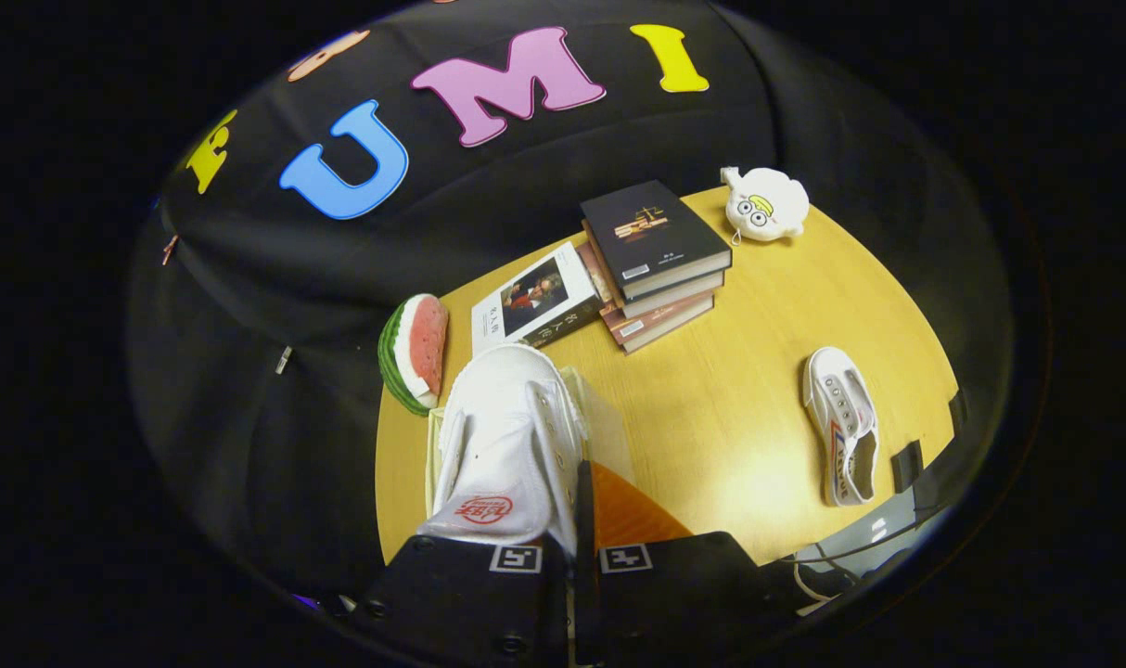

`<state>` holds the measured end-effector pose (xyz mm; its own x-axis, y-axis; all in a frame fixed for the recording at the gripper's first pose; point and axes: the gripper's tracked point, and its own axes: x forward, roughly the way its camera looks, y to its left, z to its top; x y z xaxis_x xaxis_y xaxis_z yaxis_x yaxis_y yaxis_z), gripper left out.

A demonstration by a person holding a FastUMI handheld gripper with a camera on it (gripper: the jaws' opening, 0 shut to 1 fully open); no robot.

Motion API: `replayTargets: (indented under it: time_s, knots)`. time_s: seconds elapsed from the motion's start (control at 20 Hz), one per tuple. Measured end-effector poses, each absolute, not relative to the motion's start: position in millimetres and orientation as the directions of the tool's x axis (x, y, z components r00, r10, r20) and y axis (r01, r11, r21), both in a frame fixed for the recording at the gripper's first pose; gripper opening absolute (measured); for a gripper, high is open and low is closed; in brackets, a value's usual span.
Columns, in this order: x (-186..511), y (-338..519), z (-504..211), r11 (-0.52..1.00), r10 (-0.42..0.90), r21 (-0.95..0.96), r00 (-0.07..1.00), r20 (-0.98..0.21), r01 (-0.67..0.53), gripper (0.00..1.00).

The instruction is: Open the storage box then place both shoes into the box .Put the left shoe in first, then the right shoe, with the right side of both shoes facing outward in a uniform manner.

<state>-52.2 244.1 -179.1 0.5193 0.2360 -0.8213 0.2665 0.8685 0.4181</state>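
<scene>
In the gripper view, my hand-held gripper point(572, 538) had its two black fingers nearly together, with only a thin gap between them. They were closed on the heel end of a white canvas shoe point(512, 436), pinching its right side wall near the back. The shoe pointed away from me, toe forward, its tongue with a red printed mark lying just ahead of my left finger point(470, 580).

Under and around the shoe I saw the storage box point(609, 431), a pale, see-through container with an orange panel point(633, 515) showing just ahead of my right finger point(674, 575). The shoe sat over the box's opening; how deep it sat in the box I could not tell.

The second white shoe point(841, 427) lay on the wooden bench point(739, 390) well apart to the right, opening upward, toe away from me.

Beyond the held shoe lay a watermelon-slice toy point(415, 353) at the bench's left edge, a book with a portrait cover point(535, 301) just beside it, and a stack of books point(656, 264) with a dark cover on top. A white plush toy point(765, 204) rested at the far edge of the bench.
</scene>
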Motion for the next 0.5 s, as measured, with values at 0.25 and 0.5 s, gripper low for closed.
replayTargets:
  time_s: [0.25, 0.5]
  knots:
    - [-59, 295, -219, 0.873, 0.215, 0.373, 0.438, -0.873, 0.315, 0.08]
    - [-50, 317, -247, 0.865, 0.176, 0.342, 0.417, -0.892, 0.366, 0.08]
